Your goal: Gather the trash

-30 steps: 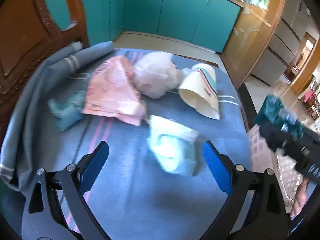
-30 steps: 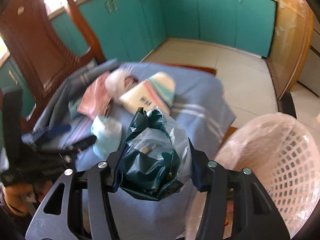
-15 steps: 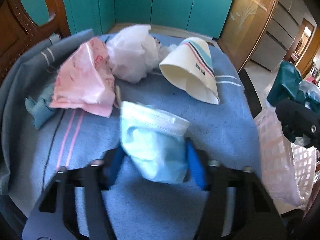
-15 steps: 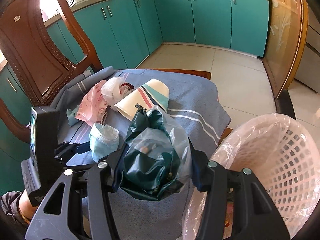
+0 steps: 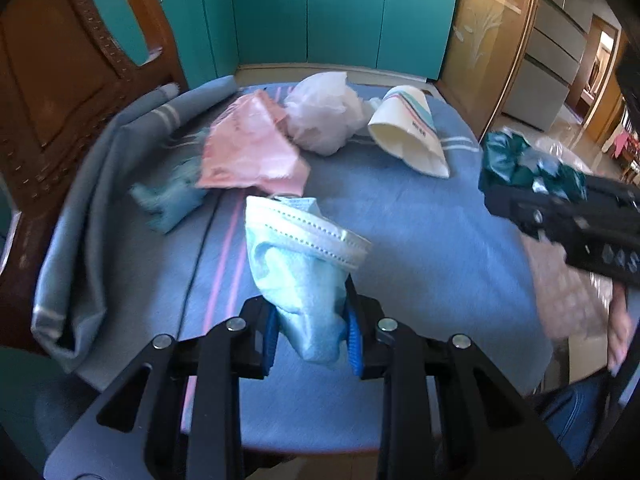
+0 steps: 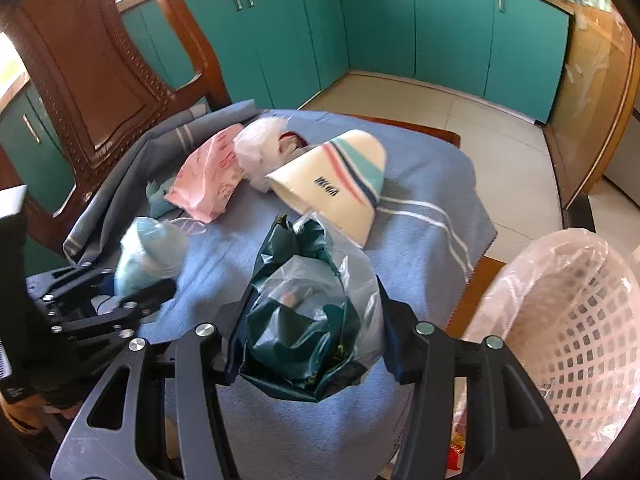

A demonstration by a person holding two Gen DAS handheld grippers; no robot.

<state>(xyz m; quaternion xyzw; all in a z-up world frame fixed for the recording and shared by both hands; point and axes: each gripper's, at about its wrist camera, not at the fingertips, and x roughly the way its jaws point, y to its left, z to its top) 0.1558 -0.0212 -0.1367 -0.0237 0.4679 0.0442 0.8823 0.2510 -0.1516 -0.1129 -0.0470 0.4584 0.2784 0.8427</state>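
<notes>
A light blue face mask (image 5: 296,256) hangs between the blue pads of my left gripper (image 5: 312,328), whose jaws are closing and press on its lower part, above the blue cloth (image 5: 420,240). My right gripper (image 6: 312,344) is shut on a crumpled dark green bag wrapped in clear plastic (image 6: 304,308), near the cloth's right edge. In the right wrist view the mask (image 6: 148,252) shows at the left. On the cloth lie a striped paper cup (image 5: 412,136), a white plastic bag (image 5: 320,112), a pink bag (image 5: 248,148) and a teal scrap (image 5: 168,200).
A white lattice basket lined with a pink bag (image 6: 580,320) stands beside the table at the right, below cloth level. A carved wooden chair (image 5: 60,80) is at the left. Teal cabinets (image 6: 440,28) run along the far wall over a tiled floor.
My left gripper went from wide open around the mask to closed on it, and the mask now stands up off the cloth. The right gripper drifted a little, still holding the green bag.
</notes>
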